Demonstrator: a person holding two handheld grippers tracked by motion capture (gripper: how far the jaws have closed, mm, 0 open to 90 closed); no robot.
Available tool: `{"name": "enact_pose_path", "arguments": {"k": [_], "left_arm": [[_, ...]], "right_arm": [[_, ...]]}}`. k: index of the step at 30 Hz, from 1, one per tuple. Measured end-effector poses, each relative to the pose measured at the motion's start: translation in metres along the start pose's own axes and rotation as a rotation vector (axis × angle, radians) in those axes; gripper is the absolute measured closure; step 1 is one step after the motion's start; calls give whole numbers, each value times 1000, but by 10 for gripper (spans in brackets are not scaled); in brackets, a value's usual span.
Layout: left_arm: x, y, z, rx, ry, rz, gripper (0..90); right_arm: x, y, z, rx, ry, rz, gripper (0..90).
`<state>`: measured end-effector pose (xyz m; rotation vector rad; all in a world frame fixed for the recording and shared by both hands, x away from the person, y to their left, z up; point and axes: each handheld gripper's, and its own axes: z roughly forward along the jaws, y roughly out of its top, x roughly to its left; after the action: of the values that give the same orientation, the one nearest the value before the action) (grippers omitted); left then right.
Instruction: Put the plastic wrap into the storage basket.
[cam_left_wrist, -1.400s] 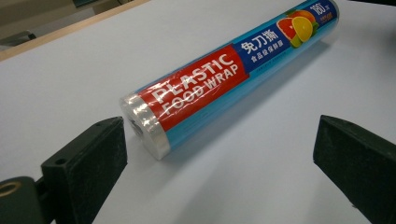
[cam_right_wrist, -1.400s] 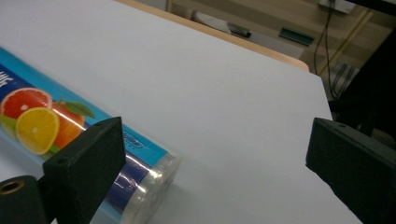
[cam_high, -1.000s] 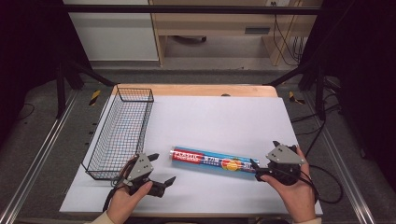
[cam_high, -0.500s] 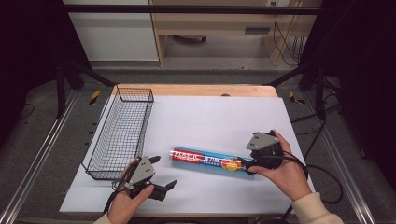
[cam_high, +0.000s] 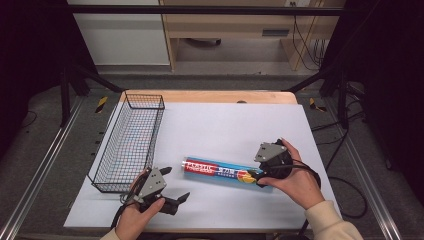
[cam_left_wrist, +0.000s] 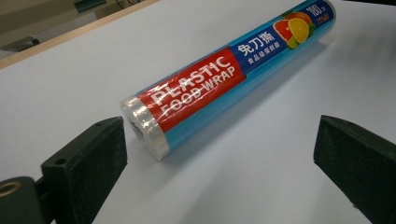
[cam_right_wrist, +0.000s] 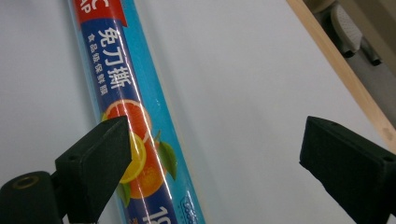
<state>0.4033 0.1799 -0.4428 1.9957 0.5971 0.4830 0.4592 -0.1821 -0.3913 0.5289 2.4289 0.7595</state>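
High view: overhead, facing forward and down across the table (cam_high: 235, 120). Gripper views: low and close, looking along their jaws; both share the food-wrap roll (cam_left_wrist: 224, 79) from opposite ends.

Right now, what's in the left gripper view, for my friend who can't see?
A roll of plastic food wrap lies on a white table, pointing away. Two black jaws stand wide open on either side of its near end, not touching it.
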Motion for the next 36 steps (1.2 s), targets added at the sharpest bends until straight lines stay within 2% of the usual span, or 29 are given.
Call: {"name": "enact_pose_path", "arguments": {"k": [5,8,10,14,17,23,28,36], "left_arm": [[1,0,-1,-7,4,-2,28],[2,0,-1,-6,3,-6,28],[2,0,0,-1,-1,-7,29],[0,0,0,1,-2,4,28],[1,0,0,2,-10,3,29],[2,0,-1,0,-8,5,29],[2,0,-1,2,-4,3,28],[2,-1,0,9,-10,1,28]], "right_arm": [[1,3,10,0,58,6,97],[4,4,19,14,133,-4,100],[7,6,25,37,166,-19,102],[11,9,39,75,201,-41,102],[8,6,48,98,211,-28,105],[6,0,58,95,286,-27,109],[9,-4,63,101,298,-18,129],[10,-9,66,116,319,-32,166]]}}
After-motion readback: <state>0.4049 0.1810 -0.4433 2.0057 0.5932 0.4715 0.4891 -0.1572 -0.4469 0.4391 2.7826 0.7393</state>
